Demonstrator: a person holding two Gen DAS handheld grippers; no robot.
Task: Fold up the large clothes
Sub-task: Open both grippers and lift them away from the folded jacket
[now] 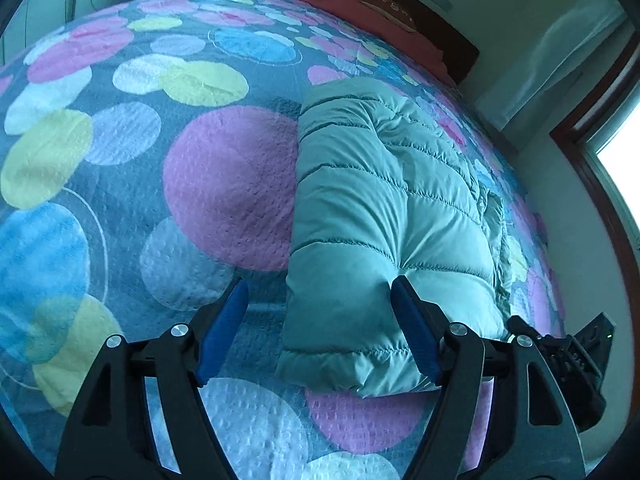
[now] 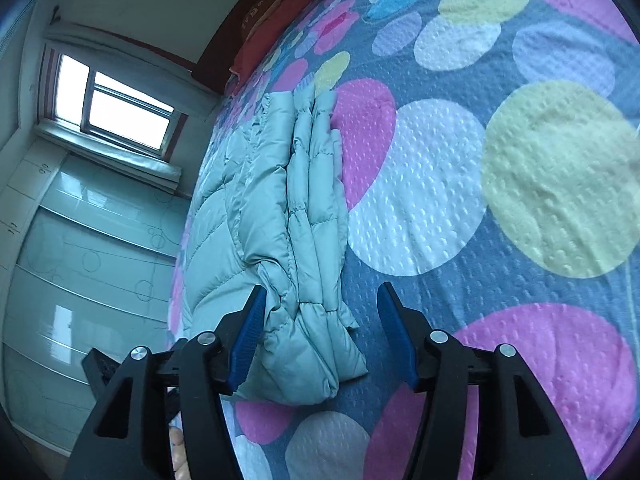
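Teal quilted puffer jacket [image 1: 384,216] lies folded into a long narrow bundle on the bed. In the left wrist view it runs from frame centre down to the lower middle; in the right wrist view [image 2: 276,240] it sits left of centre, near the bed's edge.

Left gripper [image 1: 320,312]: jaws wide apart. The right blue pad rests against the jacket's near end; the left pad stands clear over the bedspread. No grip.

Right gripper [image 2: 320,320]: jaws wide, straddling the folded end of the jacket. The left pad is just beside the fabric, the right pad apart from it.

Bedspread [image 1: 120,160] is blue-grey with large pink, yellow, white and blue circles. Red pillow [image 1: 372,20] at the top of frame, by a dark headboard. Window [image 2: 120,108] upper left in the right wrist view.
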